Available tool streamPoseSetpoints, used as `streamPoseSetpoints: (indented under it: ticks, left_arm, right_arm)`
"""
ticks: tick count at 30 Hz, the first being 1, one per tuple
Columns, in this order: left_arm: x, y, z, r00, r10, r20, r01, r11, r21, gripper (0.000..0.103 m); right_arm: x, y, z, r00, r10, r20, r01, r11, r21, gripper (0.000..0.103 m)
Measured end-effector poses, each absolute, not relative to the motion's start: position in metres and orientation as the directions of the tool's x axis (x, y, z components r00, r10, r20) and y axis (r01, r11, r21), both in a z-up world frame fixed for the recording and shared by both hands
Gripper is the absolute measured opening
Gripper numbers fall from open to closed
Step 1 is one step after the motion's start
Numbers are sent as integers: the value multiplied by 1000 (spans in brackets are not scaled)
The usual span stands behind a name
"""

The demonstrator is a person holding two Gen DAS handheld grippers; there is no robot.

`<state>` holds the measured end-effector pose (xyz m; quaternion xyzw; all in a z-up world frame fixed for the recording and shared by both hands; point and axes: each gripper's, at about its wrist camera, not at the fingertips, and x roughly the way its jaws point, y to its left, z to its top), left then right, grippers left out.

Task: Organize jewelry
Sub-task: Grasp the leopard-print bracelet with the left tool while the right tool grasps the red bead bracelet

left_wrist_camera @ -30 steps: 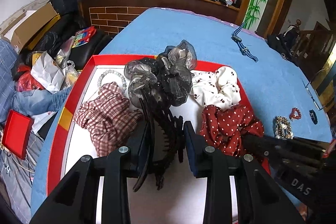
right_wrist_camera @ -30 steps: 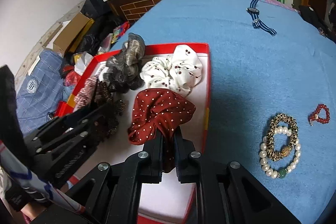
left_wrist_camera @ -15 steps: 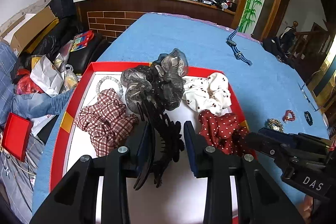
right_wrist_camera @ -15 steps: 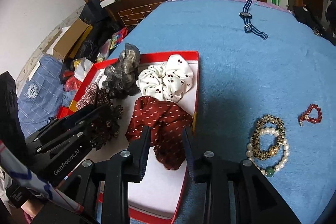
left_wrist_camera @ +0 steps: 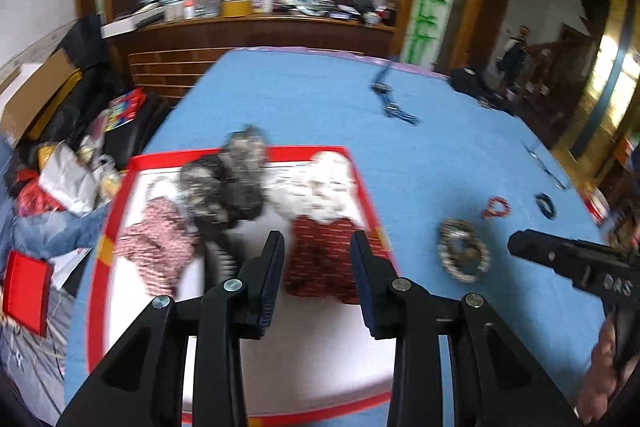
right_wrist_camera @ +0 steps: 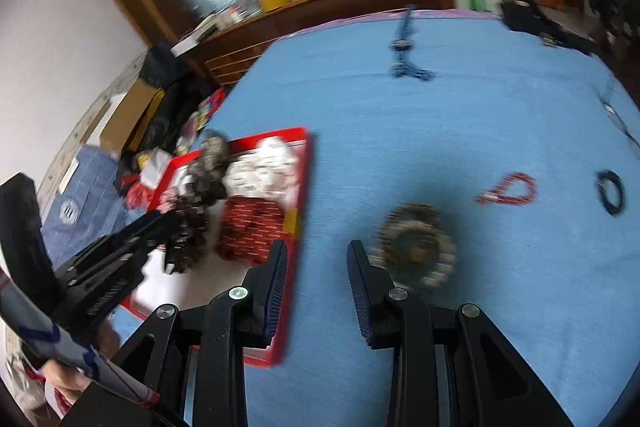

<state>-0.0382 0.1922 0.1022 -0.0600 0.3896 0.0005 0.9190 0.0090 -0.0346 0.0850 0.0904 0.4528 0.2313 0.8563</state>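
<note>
Both grippers are seen with the jaws apart and nothing between them: the left gripper is held over the red tray, and the right gripper is held over the blue tablecloth, just outside the right edge of the tray. The step in hand is judged to be the reach for the next piece, since 2 scrunchies, the red dotted scrunchie and the white dotted scrunchie, are already laid in the tray with a checked one and a dark gauze one. The beaded bracelets are found on the cloth at about 1 o'clock from the right gripper, very near its right finger. The red bracelet and a small black band are placed further toward 2 o'clock. For the next move, a short advance and a lowering over the stacked bracelets is probably needed, then a closing on the beads. Much free cloth is left around them, but the tray rim at 9 o'clock should be avoided. Both views are blurred, so fine details cannot be told.
</note>
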Motion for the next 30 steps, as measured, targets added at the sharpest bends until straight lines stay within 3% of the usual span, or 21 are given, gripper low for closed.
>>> streamPoseSetpoints:
  ticks: [5, 11, 24, 27, 30]
  left_arm:
    - [-19, 149, 95, 618, -178, -766, 79, 983, -165, 33]
    - [27, 99, 76, 505, -216, -836, 148, 975, -163, 32]
    - [96, 64, 32, 371, -130, -920, 122, 988, -90, 32]
    - [99, 63, 25, 357, -119, -926, 114, 990, -83, 28]
    - [105, 61, 18, 346, -123, -930, 111, 990, -89, 18]
  right_arm:
    - [7, -100, 66, 511, 428, -745, -175, 901, 398, 33]
    - [0, -140, 53, 508, 421, -752, -116, 898, 425, 33]
    - [-11, -182, 55, 539, 432, -723, -79, 881, 467, 33]
    - [-10, -186, 55, 543, 431, -720, -72, 879, 472, 33]
    - [-8, -189, 53, 541, 433, -721, -66, 876, 477, 33]
